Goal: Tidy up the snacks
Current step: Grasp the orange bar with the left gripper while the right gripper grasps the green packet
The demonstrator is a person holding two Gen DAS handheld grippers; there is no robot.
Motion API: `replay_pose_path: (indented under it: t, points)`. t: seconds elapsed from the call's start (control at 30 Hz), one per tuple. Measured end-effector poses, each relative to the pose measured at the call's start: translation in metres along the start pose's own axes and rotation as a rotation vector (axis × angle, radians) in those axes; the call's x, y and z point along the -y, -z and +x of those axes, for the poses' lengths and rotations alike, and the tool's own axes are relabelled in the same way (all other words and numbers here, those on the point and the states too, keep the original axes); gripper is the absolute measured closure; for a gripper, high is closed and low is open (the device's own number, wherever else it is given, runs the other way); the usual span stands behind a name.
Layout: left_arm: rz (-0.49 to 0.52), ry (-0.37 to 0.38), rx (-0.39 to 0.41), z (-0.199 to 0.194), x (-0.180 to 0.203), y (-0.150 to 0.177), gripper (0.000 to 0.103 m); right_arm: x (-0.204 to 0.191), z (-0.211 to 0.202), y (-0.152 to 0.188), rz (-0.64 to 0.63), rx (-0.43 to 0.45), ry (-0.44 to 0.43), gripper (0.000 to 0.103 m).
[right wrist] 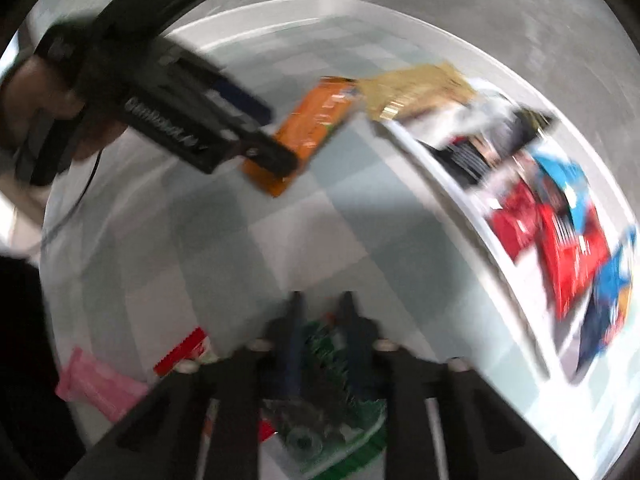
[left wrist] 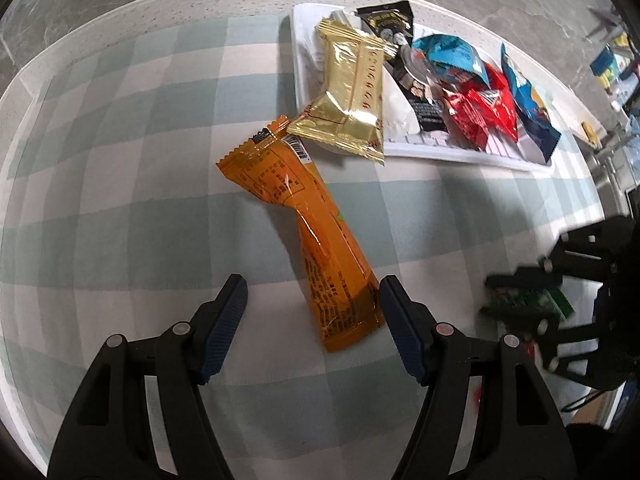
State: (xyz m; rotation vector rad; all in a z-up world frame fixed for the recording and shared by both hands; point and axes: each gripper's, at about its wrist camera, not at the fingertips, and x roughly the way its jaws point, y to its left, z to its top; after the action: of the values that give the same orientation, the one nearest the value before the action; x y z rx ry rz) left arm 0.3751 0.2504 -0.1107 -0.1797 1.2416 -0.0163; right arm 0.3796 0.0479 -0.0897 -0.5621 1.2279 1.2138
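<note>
An orange snack bar lies on the checked tablecloth, its near end between the fingers of my open left gripper. A gold packet rests half on the rim of a white tray that holds black, blue and red snack packets. In the blurred right wrist view my right gripper is shut on a green packet. The orange bar and the tray show there too. The right gripper also shows at the right of the left wrist view.
A pink packet and a red packet lie on the cloth near the right gripper. The round table's edge curves behind the tray, with grey floor beyond.
</note>
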Motion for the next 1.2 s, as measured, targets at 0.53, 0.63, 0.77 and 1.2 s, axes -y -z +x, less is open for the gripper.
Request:
replay_pose_path:
  t: [0.53, 0.63, 0.77, 1.2]
  points:
    - [-0.071, -0.073, 0.087, 0.004, -0.012, -0.02, 0.074, 0.04, -0.021, 0.05, 0.46, 0.108, -0.151, 0.098]
    - [-0.125, -0.015, 0.099, 0.001, -0.029, -0.017, 0.08, 0.043, -0.025, 0.055, 0.503, 0.125, -0.173, 0.098]
    - [-0.153, 0.024, 0.111, 0.0, -0.034, -0.011, 0.081, 0.048, -0.036, 0.06, 0.553, 0.163, -0.15, 0.094]
    - [-0.145, 0.062, 0.11, -0.012, -0.034, 0.018, 0.081, 0.042, -0.086, 0.114, 0.837, 0.169, -0.064, 0.029]
